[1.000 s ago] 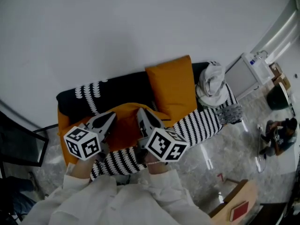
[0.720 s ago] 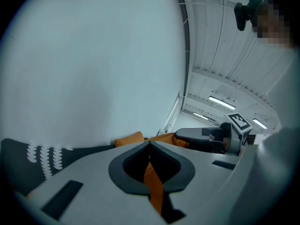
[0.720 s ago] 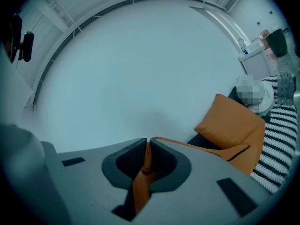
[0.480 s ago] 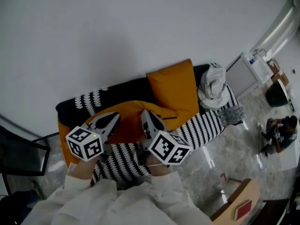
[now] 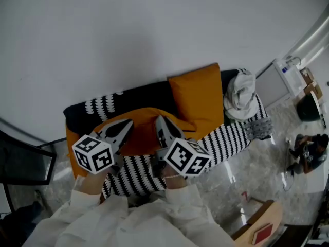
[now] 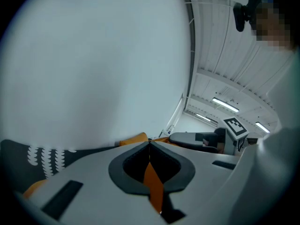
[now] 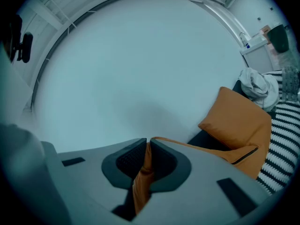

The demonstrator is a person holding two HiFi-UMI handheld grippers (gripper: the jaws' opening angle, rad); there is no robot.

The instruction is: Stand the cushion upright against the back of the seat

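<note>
Between my two grippers hangs an orange cushion (image 5: 140,134), lifted over the black-and-white striped seat (image 5: 226,140) of a sofa. My left gripper (image 5: 122,129) is shut on the cushion's left edge, with a strip of orange fabric (image 6: 153,184) pinched between its jaws. The right gripper (image 5: 163,131) is shut on the other edge, where orange fabric (image 7: 140,182) bunches between its pads. The sofa's black back (image 5: 139,98) lies just beyond the held cushion. A second orange cushion (image 5: 198,94) stands upright against that back, to the right.
A white bundle of cloth (image 5: 240,92) sits on the sofa's right end. A white cabinet (image 5: 289,75) and a person sitting on the floor (image 5: 308,151) are further right. A wooden piece (image 5: 263,224) stands at the lower right, a dark frame (image 5: 25,163) at the left.
Both grippers have carried the held cushion a little toward the sofa's back. Both grips on the fabric are unchanged.
</note>
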